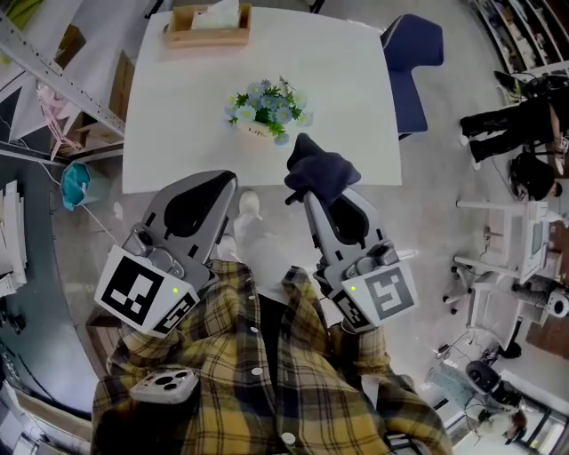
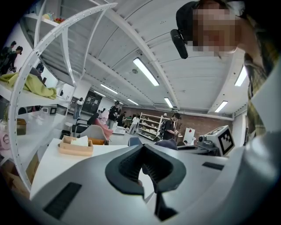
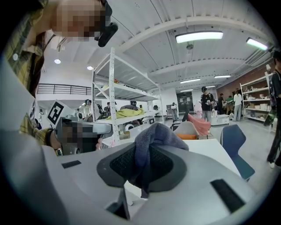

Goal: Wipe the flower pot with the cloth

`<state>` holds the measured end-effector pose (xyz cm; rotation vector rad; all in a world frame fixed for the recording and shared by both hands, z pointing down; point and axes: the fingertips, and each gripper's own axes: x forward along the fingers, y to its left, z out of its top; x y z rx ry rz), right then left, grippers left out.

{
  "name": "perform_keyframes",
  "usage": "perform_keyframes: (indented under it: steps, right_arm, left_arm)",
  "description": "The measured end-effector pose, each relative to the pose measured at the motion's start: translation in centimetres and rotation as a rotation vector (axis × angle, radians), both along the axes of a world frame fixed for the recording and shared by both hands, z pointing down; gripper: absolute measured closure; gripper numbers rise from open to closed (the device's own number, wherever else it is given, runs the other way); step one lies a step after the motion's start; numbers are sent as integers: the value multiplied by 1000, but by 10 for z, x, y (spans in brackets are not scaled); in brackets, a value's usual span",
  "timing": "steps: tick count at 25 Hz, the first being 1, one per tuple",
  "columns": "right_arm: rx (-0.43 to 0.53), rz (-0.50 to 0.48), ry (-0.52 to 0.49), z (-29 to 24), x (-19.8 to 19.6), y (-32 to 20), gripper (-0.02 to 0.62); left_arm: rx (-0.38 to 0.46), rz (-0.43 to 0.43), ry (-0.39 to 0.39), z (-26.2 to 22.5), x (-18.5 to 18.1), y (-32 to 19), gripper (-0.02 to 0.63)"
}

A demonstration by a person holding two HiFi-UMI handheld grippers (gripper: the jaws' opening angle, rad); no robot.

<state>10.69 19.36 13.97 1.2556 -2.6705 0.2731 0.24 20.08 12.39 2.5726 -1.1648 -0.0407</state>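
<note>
The flower pot (image 1: 256, 130) is small and white, with blue and white flowers, and stands near the front edge of the white table (image 1: 178, 107). My right gripper (image 1: 311, 197) is short of that edge, to the pot's right. It is shut on a dark blue cloth (image 1: 320, 171), which bunches up over its tips (image 3: 151, 138). My left gripper (image 1: 224, 182) is shut with nothing in it, just before the table edge to the pot's left; its pads (image 2: 151, 169) meet. Neither gripper view shows the pot.
A wooden tissue box (image 1: 206, 27) sits at the table's far edge (image 2: 75, 146). A blue chair (image 1: 413, 62) stands at the table's right side. A white metal rack (image 1: 53, 80) is on the left. People stand far back in the room.
</note>
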Motion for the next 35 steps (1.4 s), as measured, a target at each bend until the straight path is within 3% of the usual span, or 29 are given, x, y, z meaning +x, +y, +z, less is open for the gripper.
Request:
perform_keyframes:
  steps: [12, 17, 22, 28, 35]
  right_arm:
    - [21, -35, 9, -10, 10, -136, 534]
    - [-9, -19, 17, 0, -5, -148, 534]
    - [-35, 1, 17, 0, 13, -160, 534]
    - [-71, 51, 7, 8, 8, -168, 534]
    - [-142, 83, 24, 31, 16, -170, 534]
  left_arm:
    - [16, -53, -31, -6, -7, -131, 598]
    - [3, -58, -35, 3, -37, -147, 598]
    - [-16, -26, -58, 5, -19, -166, 598]
    - [-77, 62, -97, 35, -27, -185, 598]
    - [-154, 94, -137, 76, -33, -205, 597]
